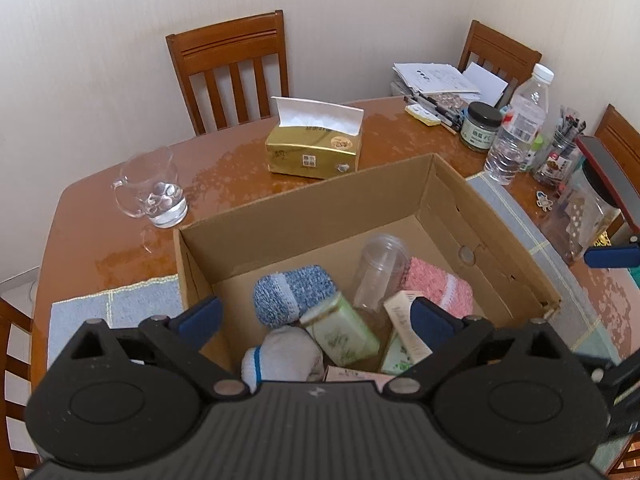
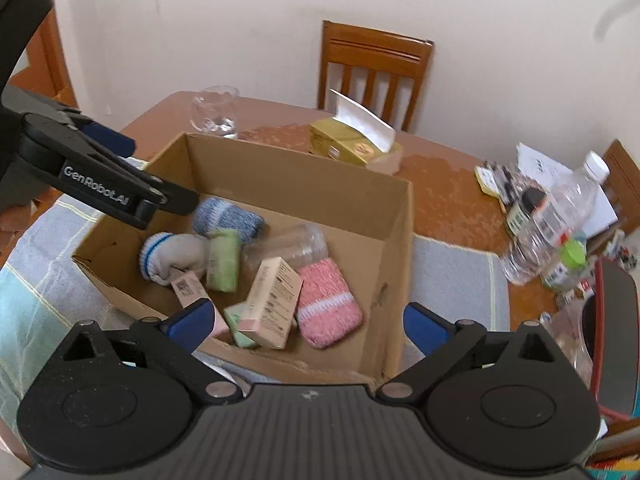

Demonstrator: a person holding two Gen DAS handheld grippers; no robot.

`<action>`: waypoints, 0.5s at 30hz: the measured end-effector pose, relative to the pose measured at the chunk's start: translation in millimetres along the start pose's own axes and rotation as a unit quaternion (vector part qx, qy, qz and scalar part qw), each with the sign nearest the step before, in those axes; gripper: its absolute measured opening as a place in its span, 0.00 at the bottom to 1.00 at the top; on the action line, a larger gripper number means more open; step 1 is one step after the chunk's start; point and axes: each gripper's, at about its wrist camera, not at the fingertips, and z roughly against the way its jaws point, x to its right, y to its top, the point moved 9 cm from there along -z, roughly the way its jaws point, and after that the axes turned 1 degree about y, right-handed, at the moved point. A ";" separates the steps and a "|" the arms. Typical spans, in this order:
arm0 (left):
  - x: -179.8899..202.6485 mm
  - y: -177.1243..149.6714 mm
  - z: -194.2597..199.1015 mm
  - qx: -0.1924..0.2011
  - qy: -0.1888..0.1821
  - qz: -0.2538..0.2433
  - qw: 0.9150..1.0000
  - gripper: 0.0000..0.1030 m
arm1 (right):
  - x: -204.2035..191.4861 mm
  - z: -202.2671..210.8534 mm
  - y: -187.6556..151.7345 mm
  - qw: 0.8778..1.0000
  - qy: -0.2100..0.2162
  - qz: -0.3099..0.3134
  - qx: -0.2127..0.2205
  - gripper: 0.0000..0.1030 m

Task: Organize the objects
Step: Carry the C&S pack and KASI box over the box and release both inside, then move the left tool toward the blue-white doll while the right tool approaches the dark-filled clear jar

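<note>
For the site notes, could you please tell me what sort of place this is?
Most likely a home dining area: a wooden table with matching wooden chairs, a tissue box, and household clutter such as a water bottle.

light: soft, even | edges — fisheye-bent | right view — slightly blurred

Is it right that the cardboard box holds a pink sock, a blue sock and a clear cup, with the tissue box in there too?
Not quite. The gold tissue box stands on the table beyond the cardboard box, not inside, as the left wrist view shows. The pink sock, blue sock and clear cup are inside.
</note>
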 end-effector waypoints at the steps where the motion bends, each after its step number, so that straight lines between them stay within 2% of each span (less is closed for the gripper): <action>1: 0.5 -1.7 1.5 0.002 -0.001 0.000 1.000 0.97 | 2.9 0.6 -2.7 1.000 -0.002 -0.007 -0.002 1.00; 8: 1.7 -18.2 14.5 0.014 0.008 0.001 1.000 0.97 | 12.3 4.9 -20.7 0.999 -0.013 -0.041 -0.011 1.00; 15: 11.0 -43.5 28.9 0.011 -0.003 -0.011 1.000 0.98 | 6.1 10.2 -46.7 0.997 -0.017 -0.075 -0.021 1.00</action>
